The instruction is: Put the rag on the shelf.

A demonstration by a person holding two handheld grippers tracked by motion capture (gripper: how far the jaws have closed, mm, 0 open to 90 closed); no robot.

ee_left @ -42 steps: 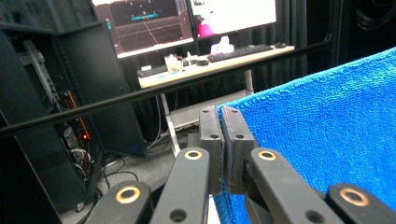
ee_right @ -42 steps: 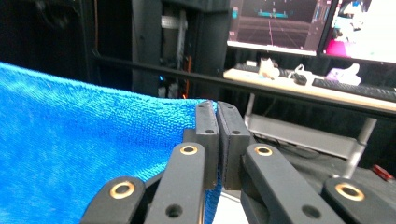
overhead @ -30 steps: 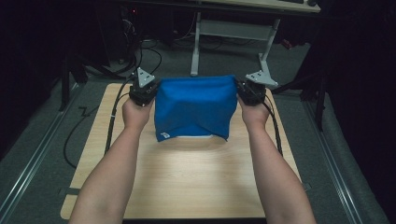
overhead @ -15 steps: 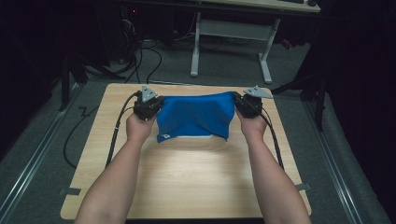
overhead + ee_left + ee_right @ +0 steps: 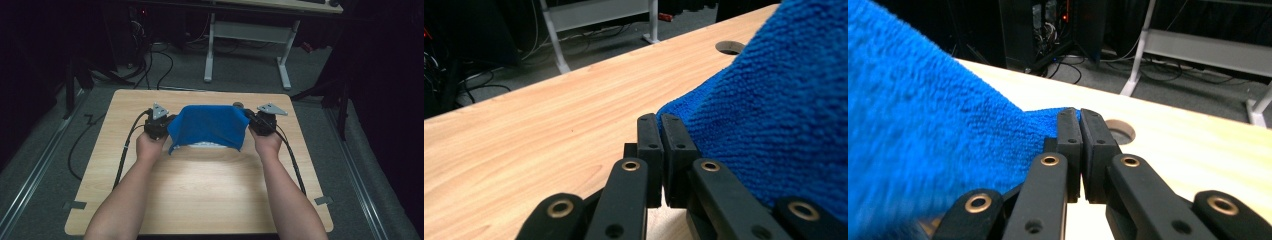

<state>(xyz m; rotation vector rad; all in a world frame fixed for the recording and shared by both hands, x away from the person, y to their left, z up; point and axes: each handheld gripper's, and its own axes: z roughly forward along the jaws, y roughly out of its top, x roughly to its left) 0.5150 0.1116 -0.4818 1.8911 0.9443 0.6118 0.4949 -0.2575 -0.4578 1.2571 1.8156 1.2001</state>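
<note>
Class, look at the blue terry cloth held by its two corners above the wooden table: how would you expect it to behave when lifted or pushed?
The blue terry cloth is probably floppy: it sags between the left gripper and right gripper. It seems light, since pinched corners alone carry it. Its looped pile likely grips rather than slips, so pushing it on the wooden table would probably bunch it.

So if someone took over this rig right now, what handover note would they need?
Left gripper: jaws shut on the left corner of the blue towel.
Right gripper: jaws shut on the towel's right corner.
The towel hangs stretched between the two, over the far half of the wooden table, its lower edge at or near the tabletop.
Done: both corners gripped, towel lifted.
Left, probably: lay it down flat or fold it, then open both jaws.
</note>
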